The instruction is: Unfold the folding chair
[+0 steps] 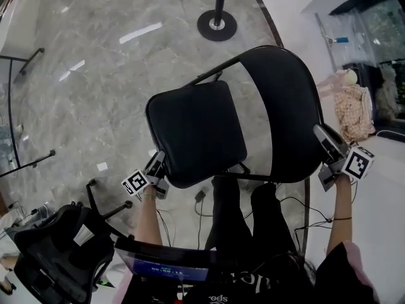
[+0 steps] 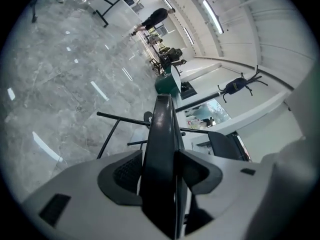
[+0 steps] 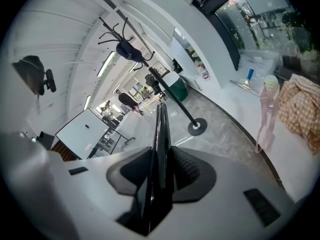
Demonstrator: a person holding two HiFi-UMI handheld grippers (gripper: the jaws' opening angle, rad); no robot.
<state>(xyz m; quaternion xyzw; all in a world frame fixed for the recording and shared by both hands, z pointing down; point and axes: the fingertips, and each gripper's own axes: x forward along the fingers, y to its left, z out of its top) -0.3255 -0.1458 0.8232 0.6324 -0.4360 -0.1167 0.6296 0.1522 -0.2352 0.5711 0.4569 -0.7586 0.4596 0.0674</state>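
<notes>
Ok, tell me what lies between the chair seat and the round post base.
The chair's frame tube beside the seat, then bare marble floor up to the post base; the head view shows it.

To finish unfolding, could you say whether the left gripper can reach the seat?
Probably yes: the left gripper is clamped on the near edge of the seat, and nothing stands between them.

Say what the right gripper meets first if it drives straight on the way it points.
The chair backrest: the right gripper is clamped on its edge, so going on would likely just push that backrest forward.
</notes>
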